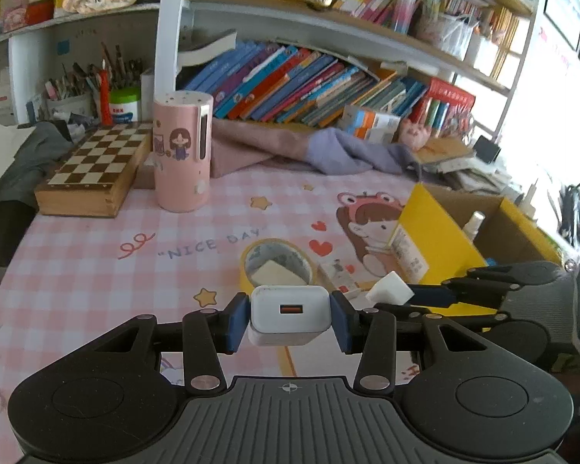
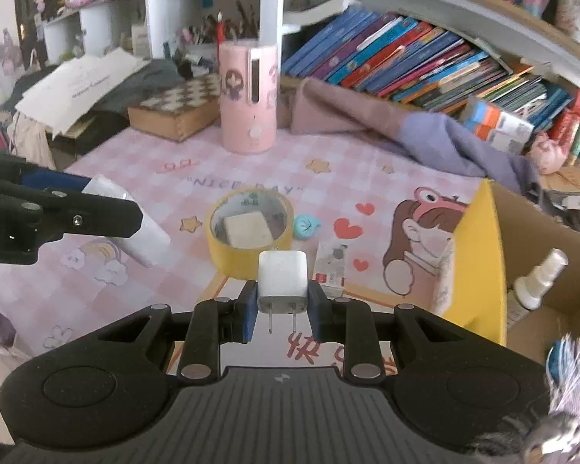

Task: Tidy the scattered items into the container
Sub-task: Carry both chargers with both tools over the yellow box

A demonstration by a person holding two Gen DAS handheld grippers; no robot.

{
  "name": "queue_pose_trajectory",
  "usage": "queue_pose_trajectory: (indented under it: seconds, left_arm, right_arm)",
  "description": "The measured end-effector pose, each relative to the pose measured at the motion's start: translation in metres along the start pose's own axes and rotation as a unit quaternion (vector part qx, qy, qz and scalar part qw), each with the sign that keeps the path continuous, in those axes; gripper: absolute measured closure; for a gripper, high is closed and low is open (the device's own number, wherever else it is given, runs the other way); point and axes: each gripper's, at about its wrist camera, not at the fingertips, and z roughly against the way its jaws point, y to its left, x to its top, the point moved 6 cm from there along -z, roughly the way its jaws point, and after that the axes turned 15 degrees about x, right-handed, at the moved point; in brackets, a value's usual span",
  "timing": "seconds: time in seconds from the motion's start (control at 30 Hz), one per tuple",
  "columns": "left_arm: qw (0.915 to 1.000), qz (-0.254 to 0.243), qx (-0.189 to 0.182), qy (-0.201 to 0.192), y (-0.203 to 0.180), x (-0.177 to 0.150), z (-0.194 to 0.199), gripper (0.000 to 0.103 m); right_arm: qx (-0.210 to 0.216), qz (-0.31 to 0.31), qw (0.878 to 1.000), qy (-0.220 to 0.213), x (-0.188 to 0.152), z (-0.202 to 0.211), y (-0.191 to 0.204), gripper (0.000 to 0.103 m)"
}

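Note:
My left gripper [image 1: 289, 319] is shut on a white USB charger [image 1: 289, 311], held above the pink checked mat. My right gripper [image 2: 282, 305] is shut on a small white plug adapter [image 2: 282, 276] with its two prongs pointing back at me; it also shows in the left wrist view [image 1: 389, 292]. The cardboard box [image 2: 537, 270] with yellow flaps stands at the right and holds a white spray bottle [image 2: 537, 276]. A yellow tape roll [image 2: 249, 232] with a white block inside it, a teal round item [image 2: 306, 227] and a small card packet [image 2: 330, 266] lie on the mat.
A pink cylinder [image 1: 182, 150] and a wooden chessboard box [image 1: 96, 170] stand at the back left. A purple cloth [image 1: 328, 147] lies below shelves of books [image 1: 309, 85]. Papers [image 2: 77, 81] are piled at the far left.

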Motion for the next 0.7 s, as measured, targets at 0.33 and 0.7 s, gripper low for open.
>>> queue_pose_trajectory:
  seconds: [0.33, 0.7]
  left_arm:
    - [0.9997, 0.012, -0.015, -0.017, 0.005, -0.019, 0.041, 0.059]
    - [0.9988, 0.005, -0.040, -0.028, -0.001, -0.050, 0.092, 0.059]
  right_arm:
    - [-0.010, -0.016, 1.000, -0.010, -0.024, 0.041, 0.031, 0.078]
    - [-0.028, -0.033, 0.999, -0.018, -0.061, 0.079, 0.065, 0.078]
